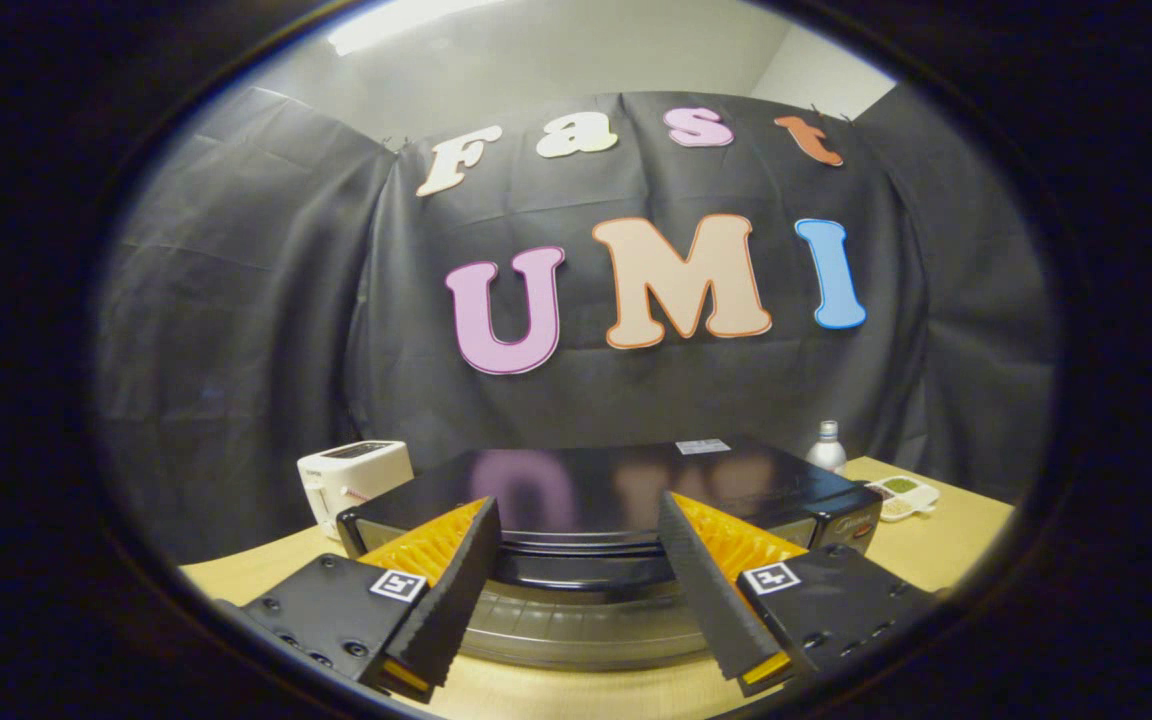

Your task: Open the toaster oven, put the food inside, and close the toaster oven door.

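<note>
A black toaster oven with a glossy top stands on the wooden table, right in front of me. My gripper is open, its fingers spread to either side of the middle of the oven's front top edge. The oven's dark curved door handle runs across the gap between the fingers, with a grey ribbed band of the door front just under it. Neither finger presses on anything. I cannot tell whether the door is fully closed. A small white dish with greenish and pale food lies on the table beyond the oven's right corner.
A white pop-up toaster stands at the oven's left rear corner. A silver bottle stands behind the oven's right side, near the dish. The wooden table shows bare on the right and below the fingers. Black cloth walls the back.
</note>
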The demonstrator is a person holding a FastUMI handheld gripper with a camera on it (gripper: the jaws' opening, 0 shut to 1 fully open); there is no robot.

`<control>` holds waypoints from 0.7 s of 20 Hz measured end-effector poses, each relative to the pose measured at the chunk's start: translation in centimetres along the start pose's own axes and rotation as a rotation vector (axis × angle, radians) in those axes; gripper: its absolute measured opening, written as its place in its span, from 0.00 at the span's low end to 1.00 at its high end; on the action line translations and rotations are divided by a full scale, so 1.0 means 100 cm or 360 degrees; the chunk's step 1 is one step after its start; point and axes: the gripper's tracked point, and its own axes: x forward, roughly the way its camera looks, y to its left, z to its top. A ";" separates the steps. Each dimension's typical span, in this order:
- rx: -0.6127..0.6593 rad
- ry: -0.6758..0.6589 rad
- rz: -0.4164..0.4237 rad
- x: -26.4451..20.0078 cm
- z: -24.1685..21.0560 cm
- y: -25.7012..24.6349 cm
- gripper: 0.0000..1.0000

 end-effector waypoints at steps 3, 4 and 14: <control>0.0005 -0.0036 -0.0007 -0.004 0.000 0.001 0.99; 0.0006 -0.0032 -0.0008 -0.008 -0.002 0.001 0.99; -0.0012 0.0034 0.0033 -0.063 -0.014 0.001 0.99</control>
